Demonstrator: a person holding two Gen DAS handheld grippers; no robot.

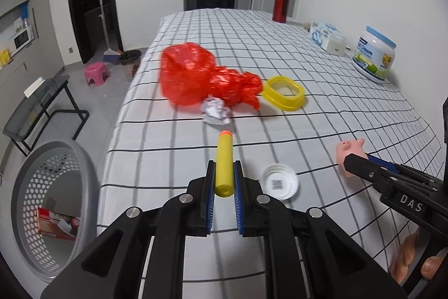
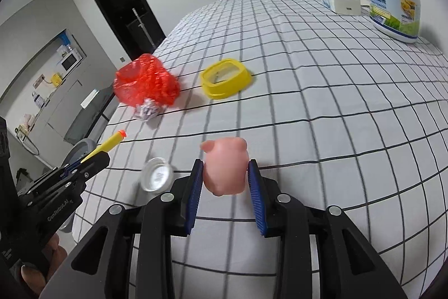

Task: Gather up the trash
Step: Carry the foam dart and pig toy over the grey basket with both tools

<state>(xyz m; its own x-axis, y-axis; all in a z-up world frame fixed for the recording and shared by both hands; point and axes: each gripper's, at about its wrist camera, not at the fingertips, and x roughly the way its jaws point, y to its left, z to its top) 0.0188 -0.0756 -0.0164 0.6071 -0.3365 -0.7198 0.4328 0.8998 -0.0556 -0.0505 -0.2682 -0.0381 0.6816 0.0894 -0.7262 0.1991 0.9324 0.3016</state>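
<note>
My left gripper (image 1: 224,178) is shut on a yellow foam dart (image 1: 224,161) with an orange tip, lifted above the checked tablecloth (image 1: 308,125). My right gripper (image 2: 225,175) is shut on a pink pig toy (image 2: 225,164); the same pig toy (image 1: 351,152) shows at the right of the left wrist view. On the cloth lie a white round lid (image 1: 279,180), a crumpled paper ball (image 1: 215,110), a red plastic bag (image 1: 201,77) and a yellow ring-shaped frame (image 1: 284,92). A grey perforated basket (image 1: 56,203) stands off the table's left edge, with a red and white box inside.
At the table's far right stand a red bottle (image 1: 281,4), a tissue pack (image 1: 326,34) and a large white jar (image 1: 373,56). On the floor to the left are a glass side table (image 1: 36,102), a pink stool (image 1: 97,72) and a woven bin (image 1: 130,63).
</note>
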